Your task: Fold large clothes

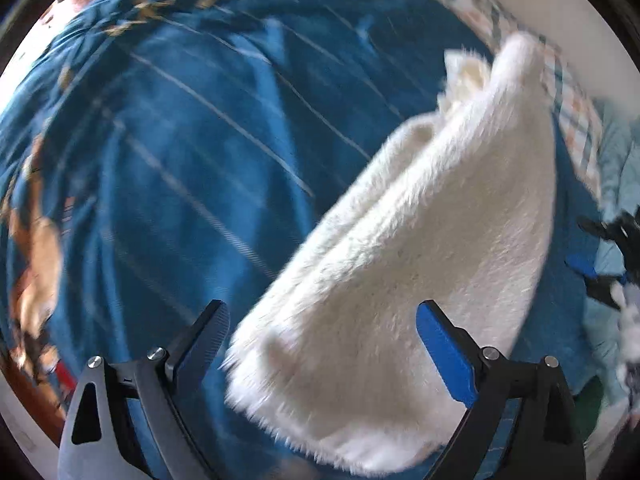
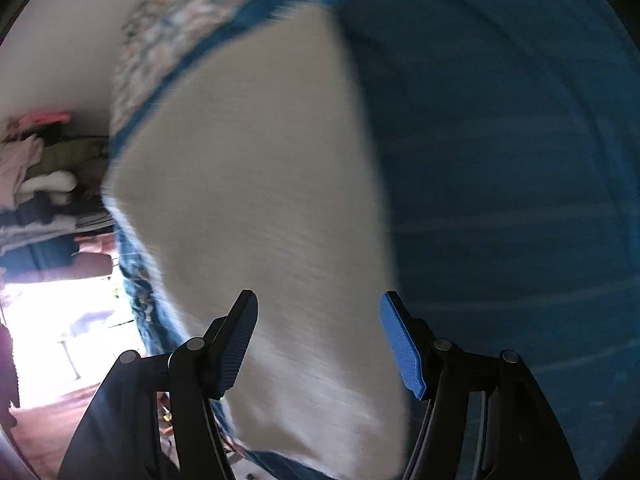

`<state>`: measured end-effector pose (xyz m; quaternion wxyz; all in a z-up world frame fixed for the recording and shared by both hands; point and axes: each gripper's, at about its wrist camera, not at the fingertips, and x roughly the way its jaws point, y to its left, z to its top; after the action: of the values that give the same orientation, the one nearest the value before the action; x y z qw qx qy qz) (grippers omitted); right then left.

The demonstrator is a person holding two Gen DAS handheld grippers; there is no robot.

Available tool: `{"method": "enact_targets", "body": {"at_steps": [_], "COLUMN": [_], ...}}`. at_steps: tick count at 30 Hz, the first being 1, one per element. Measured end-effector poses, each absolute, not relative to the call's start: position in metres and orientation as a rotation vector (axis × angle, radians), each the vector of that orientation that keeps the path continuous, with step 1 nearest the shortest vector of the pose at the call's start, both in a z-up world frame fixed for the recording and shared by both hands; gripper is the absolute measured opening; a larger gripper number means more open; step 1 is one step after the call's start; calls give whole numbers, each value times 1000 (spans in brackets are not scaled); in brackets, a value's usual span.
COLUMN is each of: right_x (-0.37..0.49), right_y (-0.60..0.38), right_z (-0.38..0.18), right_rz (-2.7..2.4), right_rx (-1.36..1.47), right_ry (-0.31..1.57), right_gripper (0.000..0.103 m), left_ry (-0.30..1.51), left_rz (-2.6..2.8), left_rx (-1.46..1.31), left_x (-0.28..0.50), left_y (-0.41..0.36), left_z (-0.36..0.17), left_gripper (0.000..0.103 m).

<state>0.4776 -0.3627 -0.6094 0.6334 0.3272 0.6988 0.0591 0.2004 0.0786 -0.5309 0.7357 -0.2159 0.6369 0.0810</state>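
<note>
A: From the left wrist, what do we have between our fingers?

B: The left gripper [image 1: 322,328] is spread wide, released, grasping nothing. The white fuzzy garment [image 1: 420,232] lies folded on the blue bedspread [image 1: 180,140], its near rounded end sitting in the gap between the two fingers [image 1: 444,344] and its length running away ahead and toward the right finger's side. Its pile is long and hairy, and a folded edge shows at the far tip.

A: And beyond the fingers?

B: Thin pale stripes cross the bedspread ahead of the left finger, with a gold-brown pattern further out on that side. Past the right finger we see a patterned border [image 1: 576,120] and, at the edge, the right gripper [image 1: 608,256], too small and blurred there to judge.

A: Any writing or labels we can read?

B: None that we can make out; the gold marks at the top are blurred.

A: Now the right wrist.

B: The right gripper [image 2: 318,340] is also spread apart and released. The white fuzzy garment [image 2: 260,200] fills the space between and ahead of the fingers [image 2: 402,348], motion-blurred. The blue bedspread [image 2: 500,160] lies beyond the right finger. Out past the left finger we see a pile of clothes [image 2: 36,184] and a bright doorway [image 2: 60,320].
</note>
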Motion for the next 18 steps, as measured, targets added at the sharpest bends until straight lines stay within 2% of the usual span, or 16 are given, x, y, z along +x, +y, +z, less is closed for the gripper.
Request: {"method": "enact_targets", "body": {"at_steps": [1,2,3,4,6,8,10,11,12,13,16,18], "right_x": [471,466,466,467,476,493,506,511,514,515,505,486], "right_y": [-367,-368,-367,-366,-363,-355,-348,-343,-339,-333,-332,-333], "right_z": [-621,-634,-644,-657,-677,-702,-714,-714,-713,-710,-700,-684], "right_rz": [157,187,222,264,316,397,462,473,486,479,428,381], "right_rx": [772,794,813,846,882,956,1028,1029,1031,1011,1052,1124], "right_ry": [1610,1613,1615,1604,1576,1532,1482,1456,1440,1443,1425,1395], "right_gripper": [66,66,67,69,72,85,88,86,80,56,37,35], "left_ry": [1406,1424,1436,1427,1381,1378,1387,1392,1398,1402,1395,1396], "left_rz": [183,191,197,207,216,215,218,222,229,237,261,260], "left_rx": [-453,-412,-393,-380,-361,-365,-360,-356,-354,-346,-335,-329], "left_x": [202,204,202,199,191,188,189,190,192,195,207,217], "left_y": [73,66,64,64,70,75,76,75,75,76,79,87], "left_z": [-539,-551,-560,-562,-558,-556,-555,-555,-554,-554,-548,-545], "left_gripper": [93,83,48,35,23,21,21,21,20,19,17,15]}}
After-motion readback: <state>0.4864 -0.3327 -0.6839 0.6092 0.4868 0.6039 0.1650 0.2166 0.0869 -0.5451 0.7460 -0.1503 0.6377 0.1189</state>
